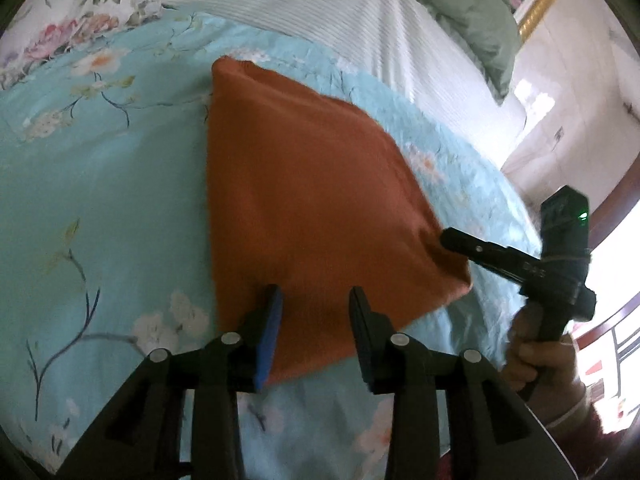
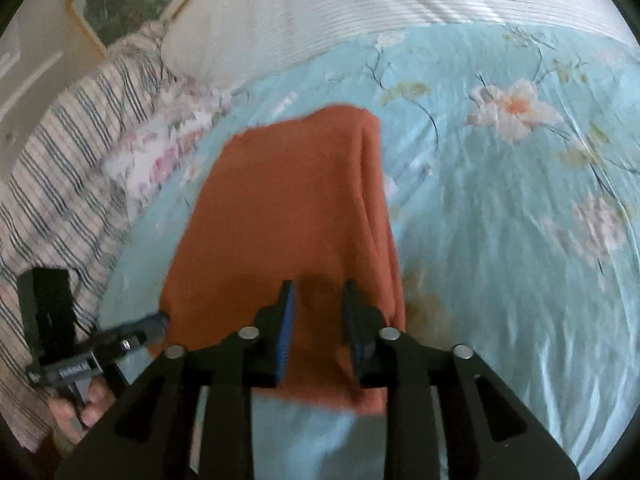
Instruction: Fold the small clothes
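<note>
The rust-orange garment (image 1: 312, 200) lies on the bed's pale blue floral bedspread (image 1: 112, 184), already doubled over, its near edge under both tools. The left claw (image 1: 316, 320) hangs over the near edge with its jaws partly apart; cloth shows in the gap, but the pads do not appear to press on it. The right claw (image 2: 318, 320) sits over the other near corner, jaws likewise partly apart with cloth between them; the blur there makes it hard to say whether a pad brushes the fabric, though no pinch shows. In the left wrist view the right tool's tip meets the garment's right-hand corner, held by a hand (image 1: 536, 360).

The risk from here, as I judge it, is an uneven fold. With neither claw gripping, any withdrawal that drags a pad across the knit could pull the top layer askew or tug a corner open. The right edge already shows loose stacked layers (image 2: 372, 184), which could slide apart. The smooth bedspread could also let the whole piece shift.
</note>
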